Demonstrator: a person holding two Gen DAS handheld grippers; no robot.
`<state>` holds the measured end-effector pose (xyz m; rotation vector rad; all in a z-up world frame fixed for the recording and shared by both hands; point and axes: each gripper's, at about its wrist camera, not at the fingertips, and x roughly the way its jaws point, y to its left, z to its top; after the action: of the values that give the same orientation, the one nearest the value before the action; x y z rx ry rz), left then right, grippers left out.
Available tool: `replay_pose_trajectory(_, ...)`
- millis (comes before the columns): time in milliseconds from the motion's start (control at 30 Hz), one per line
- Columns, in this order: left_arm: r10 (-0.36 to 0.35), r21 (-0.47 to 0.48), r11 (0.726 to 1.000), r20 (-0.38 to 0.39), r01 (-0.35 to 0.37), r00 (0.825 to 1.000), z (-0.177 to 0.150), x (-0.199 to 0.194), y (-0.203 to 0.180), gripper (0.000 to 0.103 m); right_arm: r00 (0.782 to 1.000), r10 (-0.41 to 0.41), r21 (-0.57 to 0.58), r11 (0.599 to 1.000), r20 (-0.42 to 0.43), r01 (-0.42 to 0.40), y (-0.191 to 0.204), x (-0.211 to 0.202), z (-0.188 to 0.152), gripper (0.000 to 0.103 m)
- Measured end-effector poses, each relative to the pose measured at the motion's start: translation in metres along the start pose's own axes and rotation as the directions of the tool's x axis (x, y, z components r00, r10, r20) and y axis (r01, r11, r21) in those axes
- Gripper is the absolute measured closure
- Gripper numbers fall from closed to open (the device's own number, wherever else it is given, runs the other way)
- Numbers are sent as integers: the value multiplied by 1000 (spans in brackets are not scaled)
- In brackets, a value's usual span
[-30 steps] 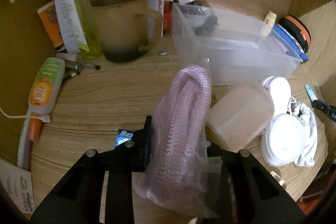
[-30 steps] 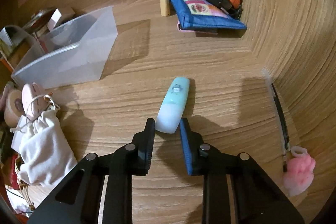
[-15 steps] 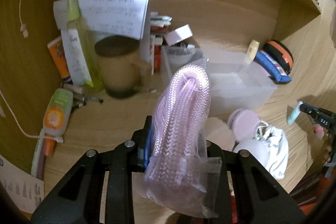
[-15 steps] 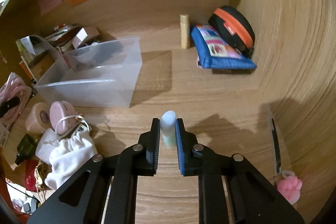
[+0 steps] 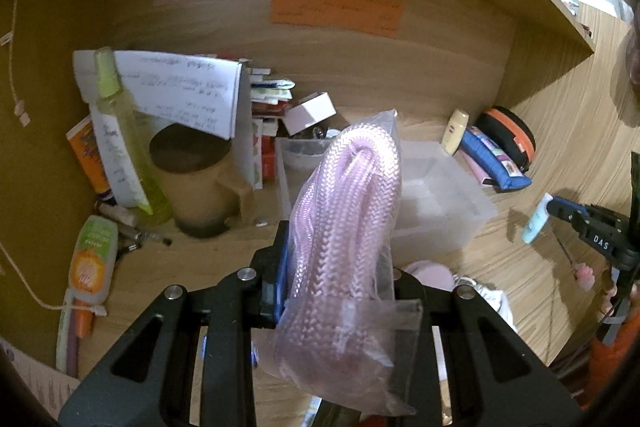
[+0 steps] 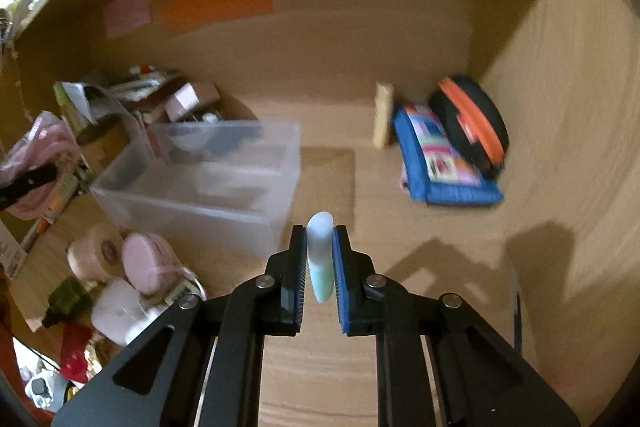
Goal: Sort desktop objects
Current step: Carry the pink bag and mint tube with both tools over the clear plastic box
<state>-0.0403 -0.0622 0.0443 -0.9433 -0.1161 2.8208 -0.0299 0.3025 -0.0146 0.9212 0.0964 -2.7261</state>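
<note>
My left gripper (image 5: 340, 259) is shut on a pink braided cable in a clear plastic bag (image 5: 348, 227) and holds it high above the desk. My right gripper (image 6: 320, 259) is shut on a small pale teal tube (image 6: 320, 259), lifted off the desk. The same tube (image 5: 536, 219) and right gripper show at the right of the left wrist view. A clear plastic bin (image 6: 208, 179) stands on the desk ahead and left of the right gripper; it also shows behind the cable in the left wrist view (image 5: 440, 203). The bagged cable (image 6: 36, 155) shows far left in the right wrist view.
A brown mug (image 5: 196, 175), yellow spray bottle (image 5: 124, 131), papers and tubes crowd the back left. A blue pouch (image 6: 440, 163), black-orange case (image 6: 472, 119) and cream stick (image 6: 382, 115) sit back right. A pink round case (image 6: 148, 263), tape roll (image 6: 96, 255) and white bag lie before the bin.
Both grippers rose well above the desk. The right gripper closed on the teal tube and lifted it. The left gripper kept hold of the bagged cable.
</note>
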Motion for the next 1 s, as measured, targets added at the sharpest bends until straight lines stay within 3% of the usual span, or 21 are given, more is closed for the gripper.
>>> replay_pose_trajectory(333, -46, -1, 999, -10, 46, 999, 30, 13, -4, 78, 995, 75, -93, 993, 69, -68, 35, 12, 43, 92)
replay_pose_trajectory(667, -101, 6, 995, -42, 101, 994, 74, 30, -9, 78, 983, 165, -136, 979, 86, -152, 55, 31, 74, 92)
replay_pose_trajectory(1000, -119, -8, 993, -197, 120, 973, 67, 98, -6, 78, 980, 196, -152, 968, -29, -198, 64, 79, 76, 92)
